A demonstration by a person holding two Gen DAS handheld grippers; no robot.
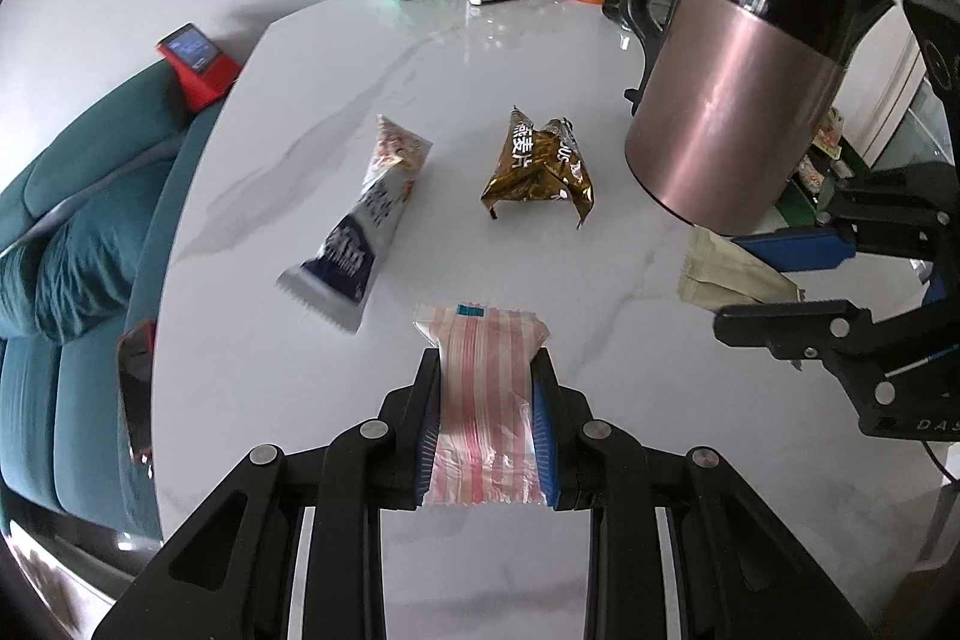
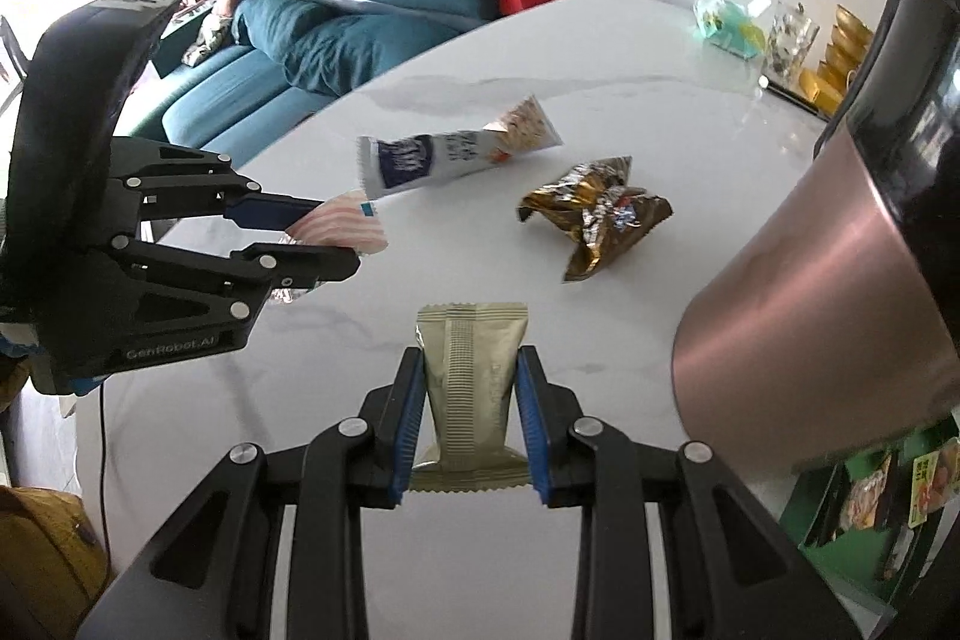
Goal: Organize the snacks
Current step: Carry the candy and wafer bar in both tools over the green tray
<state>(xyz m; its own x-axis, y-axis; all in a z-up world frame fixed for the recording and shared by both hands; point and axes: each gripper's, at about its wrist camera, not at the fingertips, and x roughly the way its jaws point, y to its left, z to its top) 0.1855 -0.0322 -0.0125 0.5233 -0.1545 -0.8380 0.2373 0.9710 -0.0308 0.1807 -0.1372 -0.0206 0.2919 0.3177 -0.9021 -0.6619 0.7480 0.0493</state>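
— While both cameras look down at the marble table (image 1: 288, 400), what sits nearest?

— At the bottom centre of my left wrist view, the left gripper (image 1: 485, 370) pinches a pink-striped snack packet (image 1: 483, 388) across its width. Its long axis runs straight up the frame, away from the lens, and the fingers cover both side edges. At the bottom centre of my right wrist view, the right gripper (image 2: 469, 364) clamps a beige snack packet (image 2: 471, 388) the same way, lengthwise up the frame, crimped end nearest the lens.

— Anything hard to read?

— The beige packet's print is too faint for me. Whether either packet touches the table, I cannot tell.

— Farther out?

— In the middle of the left view lies a white-and-blue snack tube (image 1: 366, 220), its long axis slanting from lower left to upper right. Just right of it sits a crumpled gold wrapper (image 1: 540, 166). A copper-coloured kettle (image 1: 732, 100) fills the upper right, cut off by the lens rim in my right view. A green box (image 2: 870, 496) at lower right there is mostly hidden behind it. Clutter along the table's far edge is too small to name.
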